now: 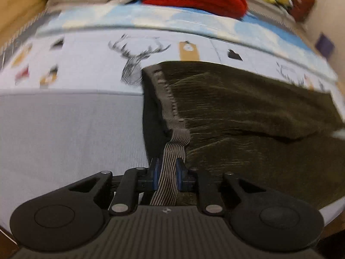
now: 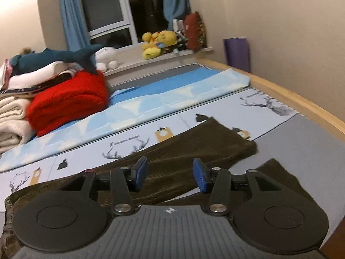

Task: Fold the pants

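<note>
Dark olive corduroy pants (image 1: 248, 116) lie spread on the bed, their ribbed striped waistband (image 1: 172, 151) running toward the camera in the left wrist view. My left gripper (image 1: 168, 170) is shut on that waistband, its blue pads pressing the striped band from both sides. In the right wrist view the same pants (image 2: 183, 161) stretch across the sheet, with both legs ending at the right. My right gripper (image 2: 170, 174) hovers above the pants, open, with nothing between its blue pads.
A red blanket (image 2: 66, 103) and folded cream bedding (image 2: 13, 118) are piled at the head of the bed, topped by a plush shark (image 2: 54, 58). Yellow plush toys (image 2: 157, 43) sit on the window sill. A wooden bed frame (image 2: 301, 103) runs along the wall.
</note>
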A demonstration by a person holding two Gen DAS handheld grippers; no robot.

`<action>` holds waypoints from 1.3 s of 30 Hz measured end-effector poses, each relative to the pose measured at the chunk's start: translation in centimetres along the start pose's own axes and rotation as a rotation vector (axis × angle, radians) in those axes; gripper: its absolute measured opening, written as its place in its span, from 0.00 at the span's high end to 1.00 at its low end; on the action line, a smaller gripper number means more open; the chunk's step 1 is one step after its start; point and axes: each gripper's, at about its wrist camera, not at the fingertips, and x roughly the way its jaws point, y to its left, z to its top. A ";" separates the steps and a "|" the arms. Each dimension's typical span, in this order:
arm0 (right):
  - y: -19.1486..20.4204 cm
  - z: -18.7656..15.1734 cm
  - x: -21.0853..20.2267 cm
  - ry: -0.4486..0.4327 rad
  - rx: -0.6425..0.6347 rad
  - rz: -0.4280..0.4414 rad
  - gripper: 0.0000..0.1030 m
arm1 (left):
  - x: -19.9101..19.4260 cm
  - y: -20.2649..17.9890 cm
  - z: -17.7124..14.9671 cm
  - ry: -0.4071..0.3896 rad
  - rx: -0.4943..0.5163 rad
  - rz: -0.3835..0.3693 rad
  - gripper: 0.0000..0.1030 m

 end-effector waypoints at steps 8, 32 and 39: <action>-1.9 -1.4 2.1 0.106 0.064 -0.041 0.53 | 4.0 2.6 -1.0 0.168 -0.073 -0.025 0.31; -2.6 -2.4 4.9 0.226 0.060 -0.092 0.53 | 3.2 1.5 -3.3 0.196 0.219 0.043 0.75; -2.9 -2.5 5.1 0.245 0.035 -0.078 0.53 | 0.0 -0.6 -2.4 0.019 0.256 0.006 0.69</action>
